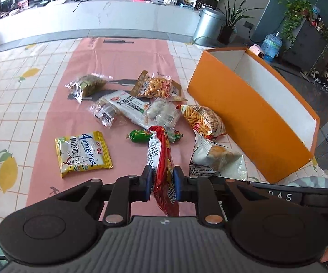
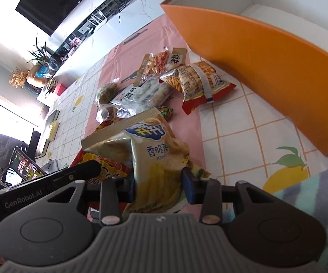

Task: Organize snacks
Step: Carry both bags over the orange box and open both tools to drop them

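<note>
snacks in crinkly packets lie scattered on the pink mat [image 1: 123,52] of the tiled table [image 1: 9,104], just beside the open orange cardboard box [image 1: 250,118]. the left tool [image 1: 163,183], angled steeply down, is clamped on a red foil snack packet [image 1: 164,173] hanging between its blue pads. the right tool [image 2: 158,187], tilted likewise, grips a pale yellow potato chip bag [image 2: 155,159] raised off the table.

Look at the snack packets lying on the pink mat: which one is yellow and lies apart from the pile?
The yellow packet with the cartoon figure. It lies flat by itself at the mat's near left; the others cluster together.
</note>
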